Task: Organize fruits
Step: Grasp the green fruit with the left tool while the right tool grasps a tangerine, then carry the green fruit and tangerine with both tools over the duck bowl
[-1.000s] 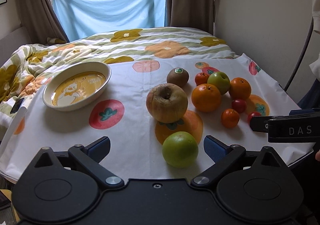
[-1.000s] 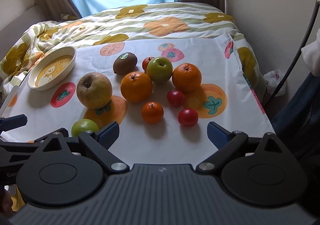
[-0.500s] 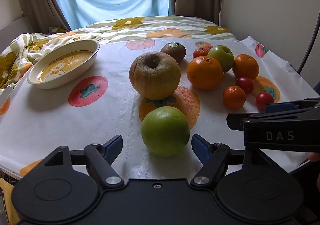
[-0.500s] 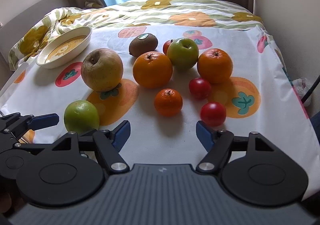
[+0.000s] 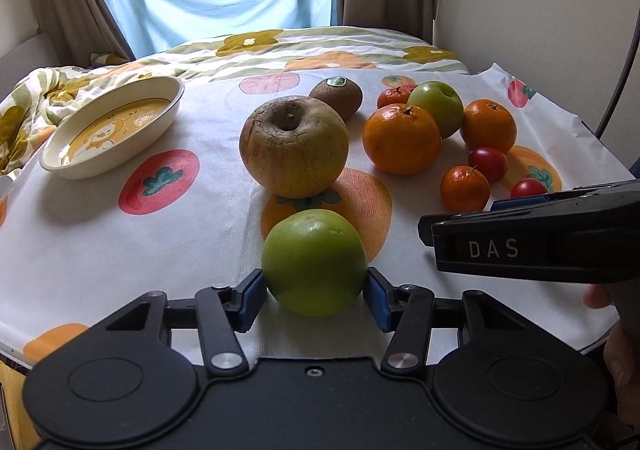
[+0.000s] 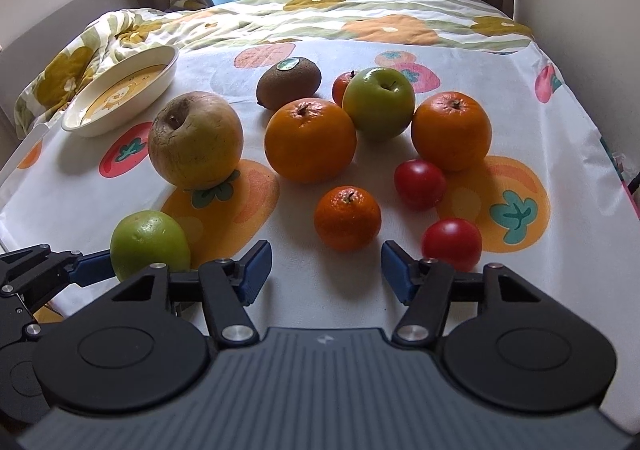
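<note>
My left gripper point(image 5: 315, 296) has its blue pads against both sides of a round green fruit point(image 5: 315, 262) resting on the cloth; the fruit also shows in the right wrist view point(image 6: 149, 244). Beyond it stand a large brownish apple point(image 5: 294, 146), a kiwi point(image 5: 337, 95), a big orange point(image 5: 402, 138), a green apple point(image 5: 437, 107) and a second orange point(image 5: 488, 125). My right gripper point(image 6: 326, 270) is open and empty, just short of a small mandarin point(image 6: 347, 217), with a red tomato point(image 6: 451, 244) near its right finger.
A cream oval dish point(image 5: 112, 130) with a cartoon print sits at the far left on the fruit-print cloth point(image 5: 120, 242). Another tomato point(image 6: 419, 183) lies among the fruit. A flowered quilt point(image 6: 320, 18) lies behind, a wall at the right.
My left gripper moved forward and closed around the green fruit. My right gripper moved forward and lower toward the small mandarin, still open.
</note>
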Action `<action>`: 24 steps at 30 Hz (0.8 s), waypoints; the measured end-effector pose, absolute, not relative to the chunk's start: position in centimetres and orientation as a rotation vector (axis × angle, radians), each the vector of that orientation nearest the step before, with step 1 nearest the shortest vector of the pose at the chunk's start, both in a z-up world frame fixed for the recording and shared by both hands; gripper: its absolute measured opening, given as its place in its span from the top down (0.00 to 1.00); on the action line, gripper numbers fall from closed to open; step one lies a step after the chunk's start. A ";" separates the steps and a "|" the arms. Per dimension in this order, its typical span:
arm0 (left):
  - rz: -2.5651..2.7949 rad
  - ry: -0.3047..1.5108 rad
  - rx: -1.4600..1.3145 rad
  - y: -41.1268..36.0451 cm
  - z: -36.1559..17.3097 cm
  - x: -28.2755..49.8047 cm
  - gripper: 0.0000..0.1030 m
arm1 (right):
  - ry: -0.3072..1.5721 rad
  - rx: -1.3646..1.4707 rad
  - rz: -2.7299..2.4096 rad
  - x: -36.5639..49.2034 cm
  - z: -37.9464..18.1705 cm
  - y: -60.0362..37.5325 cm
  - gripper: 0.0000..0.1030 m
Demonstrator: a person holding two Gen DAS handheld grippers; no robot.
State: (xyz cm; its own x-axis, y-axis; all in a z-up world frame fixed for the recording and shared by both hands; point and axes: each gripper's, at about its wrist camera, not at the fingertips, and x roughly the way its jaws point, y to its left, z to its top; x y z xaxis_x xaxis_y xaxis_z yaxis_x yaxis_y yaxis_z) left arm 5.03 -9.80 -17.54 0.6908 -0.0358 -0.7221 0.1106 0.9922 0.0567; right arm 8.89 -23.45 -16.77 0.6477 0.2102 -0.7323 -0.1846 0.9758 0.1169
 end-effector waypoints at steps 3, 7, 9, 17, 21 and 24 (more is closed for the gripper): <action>-0.085 0.803 0.092 -9.7 -17.6 5.1 0.45 | 0.835 0.033 0.216 9.3 -16.8 -23.5 0.28; -0.082 0.799 0.092 -9.6 -17.6 5.2 0.45 | 0.830 0.029 0.203 9.8 -16.9 -23.4 0.32; -0.075 0.798 0.091 -9.4 -17.6 5.3 0.45 | 0.829 0.027 0.194 10.0 -16.9 -23.4 0.36; -0.060 0.791 0.092 -8.8 -17.6 5.4 0.45 | 0.819 0.011 0.163 10.6 -16.8 -23.3 0.50; -0.044 0.788 0.081 -8.3 -17.3 5.1 0.45 | 0.807 0.013 0.167 10.3 -16.3 -23.1 0.50; -0.031 0.778 0.074 -8.0 -16.9 4.7 0.45 | 0.798 0.012 0.178 10.0 -15.8 -22.9 0.50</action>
State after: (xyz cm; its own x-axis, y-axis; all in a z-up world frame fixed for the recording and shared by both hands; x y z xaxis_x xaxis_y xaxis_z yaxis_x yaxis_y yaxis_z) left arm 4.71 -7.98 -16.86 0.7120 -0.0003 -0.7022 0.0552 0.9969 0.0555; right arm 9.98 -22.94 -15.76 0.6839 0.1637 -0.7110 -0.1543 0.9849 0.0783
